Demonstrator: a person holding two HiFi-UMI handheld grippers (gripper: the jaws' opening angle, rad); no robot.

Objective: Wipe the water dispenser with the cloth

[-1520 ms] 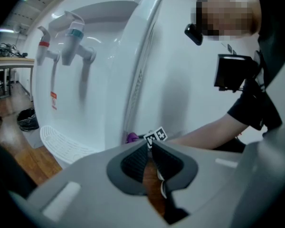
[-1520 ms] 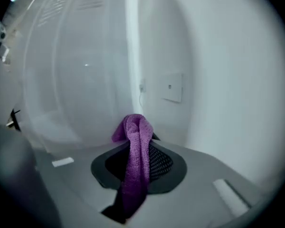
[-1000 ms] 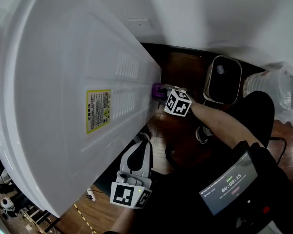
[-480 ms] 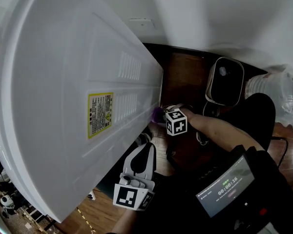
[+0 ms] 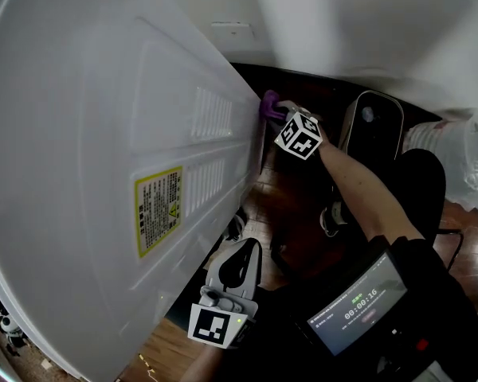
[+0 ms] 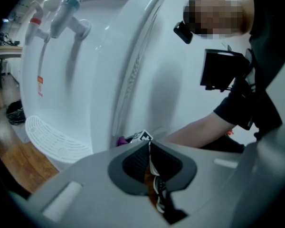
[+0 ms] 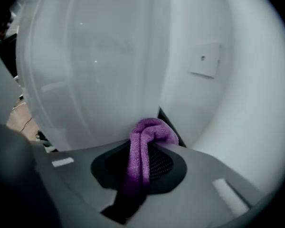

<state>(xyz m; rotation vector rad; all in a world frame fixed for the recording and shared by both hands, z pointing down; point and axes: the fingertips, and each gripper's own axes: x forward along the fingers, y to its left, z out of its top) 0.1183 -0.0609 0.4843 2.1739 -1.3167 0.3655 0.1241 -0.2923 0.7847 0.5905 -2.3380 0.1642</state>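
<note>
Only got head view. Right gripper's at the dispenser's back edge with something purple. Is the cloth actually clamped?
Observer: Yes. In the right gripper view, the right gripper pinches the cloth between its jaws, with a fold sticking out past the tips.
Operator: Left gripper holding anything?
Observer: No. The left gripper has its jaws together, with nothing between them.
Operator: What's on the front of the unit?
Observer: The left gripper view shows the dispenser front: two taps, one with a red band and one with a blue band, above a white drip tray.
</note>
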